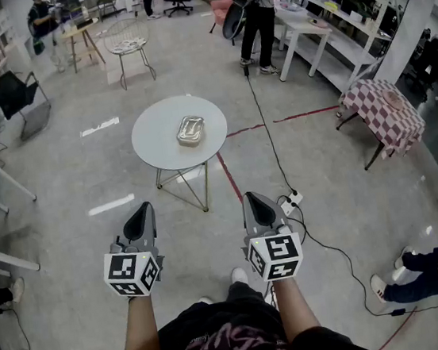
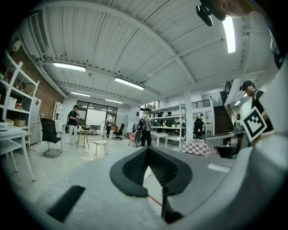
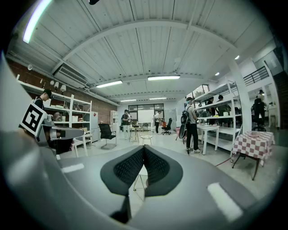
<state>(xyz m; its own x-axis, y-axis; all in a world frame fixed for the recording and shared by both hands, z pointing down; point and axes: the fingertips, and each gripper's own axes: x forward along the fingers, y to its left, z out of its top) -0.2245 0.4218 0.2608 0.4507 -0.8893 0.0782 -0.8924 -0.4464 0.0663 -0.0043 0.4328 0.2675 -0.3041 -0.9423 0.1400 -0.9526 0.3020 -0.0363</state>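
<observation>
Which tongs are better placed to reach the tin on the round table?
Right, but only barely. The tin lies slightly right of the table's middle, a touch nearer the right tongs than the left tongs. Both are shut, empty and well short of the table.

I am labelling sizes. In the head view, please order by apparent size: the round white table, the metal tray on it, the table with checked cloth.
1. round white table, only slightly ahead
2. table with checked cloth, nearly alike, so unsure
3. metal tray, clearly smallest

White table (image 1: 156, 137) — red-checked cloth (image 1: 387, 112) — grey floor (image 1: 68, 182).
</observation>
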